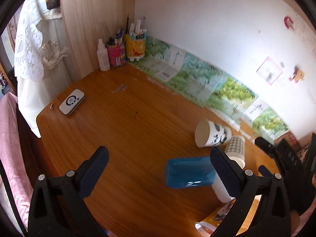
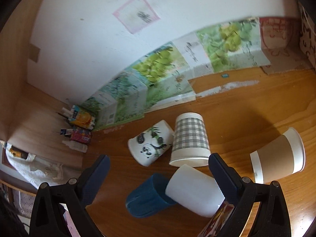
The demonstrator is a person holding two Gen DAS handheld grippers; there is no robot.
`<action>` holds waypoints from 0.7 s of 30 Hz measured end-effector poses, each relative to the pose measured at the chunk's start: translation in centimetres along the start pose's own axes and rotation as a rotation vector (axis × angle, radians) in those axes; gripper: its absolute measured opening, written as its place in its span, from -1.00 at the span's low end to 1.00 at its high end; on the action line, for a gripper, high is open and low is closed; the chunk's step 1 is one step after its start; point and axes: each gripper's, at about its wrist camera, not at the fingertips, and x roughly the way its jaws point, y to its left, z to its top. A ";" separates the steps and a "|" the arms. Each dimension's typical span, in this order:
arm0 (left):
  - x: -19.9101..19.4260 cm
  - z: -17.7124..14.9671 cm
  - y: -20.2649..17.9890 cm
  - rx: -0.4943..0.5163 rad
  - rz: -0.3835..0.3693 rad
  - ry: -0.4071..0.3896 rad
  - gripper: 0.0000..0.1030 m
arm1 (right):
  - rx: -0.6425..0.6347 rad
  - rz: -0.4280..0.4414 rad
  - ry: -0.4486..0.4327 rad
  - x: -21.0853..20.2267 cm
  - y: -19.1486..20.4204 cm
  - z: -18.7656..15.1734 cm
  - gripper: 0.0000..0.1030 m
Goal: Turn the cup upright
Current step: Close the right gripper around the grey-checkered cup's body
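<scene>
The left gripper (image 1: 159, 169) is held above the wooden table (image 1: 122, 130) and looks down on it at an angle, with its two fingers spread wide and nothing between them. Just beside its right finger (image 1: 225, 167) lies a blue cup (image 1: 189, 171) on its side, and a white cup (image 1: 221, 189) lies partly behind this finger; whether the finger touches them I cannot tell. The right gripper (image 2: 159, 176) is also above the table and tilted downward, its fingers wide open and holding nothing. Under it, between the fingers in the right wrist view, the white cup (image 2: 194, 190) lies on its side with its base toward the camera, and the blue cup (image 2: 147, 195) lies against it on the left, touching it. A little farther stands a checked paper cup (image 2: 189, 139) upside down, its rim on the table, and just beside it on the left the panda cup (image 2: 151, 143) lies on its side, touching the checked one. To the right, apart from this group, a brown-banded paper cup (image 2: 278, 158) lies on its side too. In the left wrist view a white device (image 1: 72, 102) with a round ring rests near the left edge of the table. At the far back corner stand a white bottle (image 1: 103, 56) and holders with pens (image 1: 126, 47), and green printed cartons (image 2: 158, 79) line the wall.
</scene>
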 end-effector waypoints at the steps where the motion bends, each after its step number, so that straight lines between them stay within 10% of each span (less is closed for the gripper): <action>1: 0.4 0.0 -0.2 0.002 0.008 0.018 0.99 | 0.014 -0.001 0.008 0.4 -0.3 0.1 0.94; 21: 4.4 0.9 -1.9 -0.051 -0.011 0.140 0.98 | 0.067 -0.094 0.213 8.2 -3.0 2.0 0.90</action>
